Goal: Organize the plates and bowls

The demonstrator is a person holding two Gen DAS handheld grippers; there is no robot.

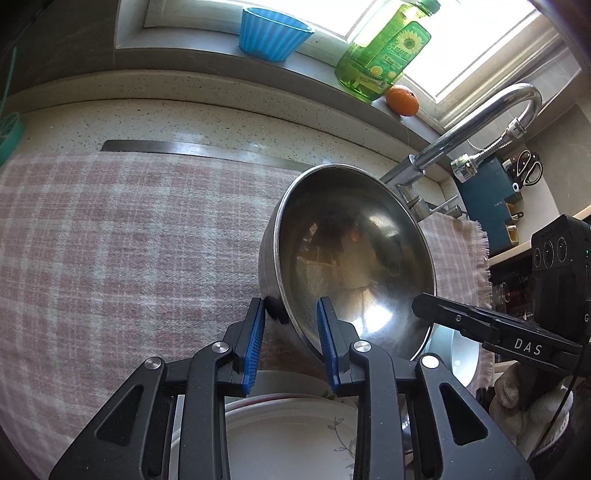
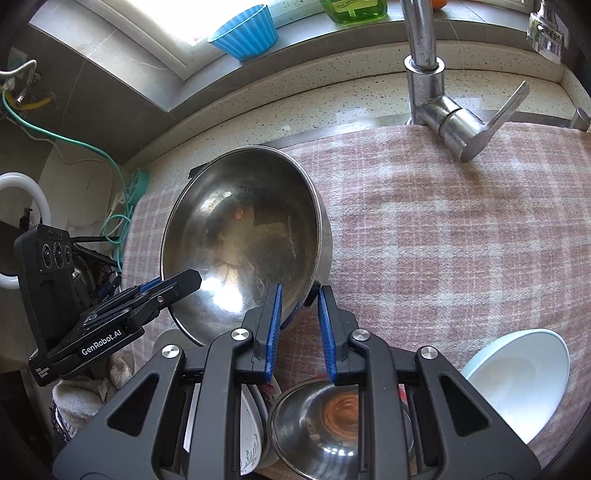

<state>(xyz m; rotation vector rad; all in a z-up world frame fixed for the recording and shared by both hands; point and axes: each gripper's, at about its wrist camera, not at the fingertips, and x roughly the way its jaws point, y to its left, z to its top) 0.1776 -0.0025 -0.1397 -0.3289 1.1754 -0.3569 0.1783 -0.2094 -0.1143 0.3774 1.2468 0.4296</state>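
Observation:
A large steel bowl (image 1: 351, 254) is held tilted above the pink checked cloth (image 1: 129, 229); it also shows in the right wrist view (image 2: 243, 236). My left gripper (image 1: 291, 314) straddles its near rim with one blue pad inside and one outside. My right gripper (image 2: 299, 299) clamps the opposite rim the same way. The right gripper shows in the left view (image 1: 421, 306), the left gripper in the right view (image 2: 192, 277). Below lie a white patterned plate (image 1: 288, 435), a small steel bowl (image 2: 332, 424) and a white bowl (image 2: 517, 376).
A steel faucet (image 2: 436, 103) stands at the back of the cloth-covered sink. On the window sill are a blue fluted cup (image 1: 273, 33), a green bottle (image 1: 384, 51) and an orange (image 1: 402, 100). A knife block with scissors (image 1: 495, 192) stands right. Cables (image 2: 110, 162) hang left.

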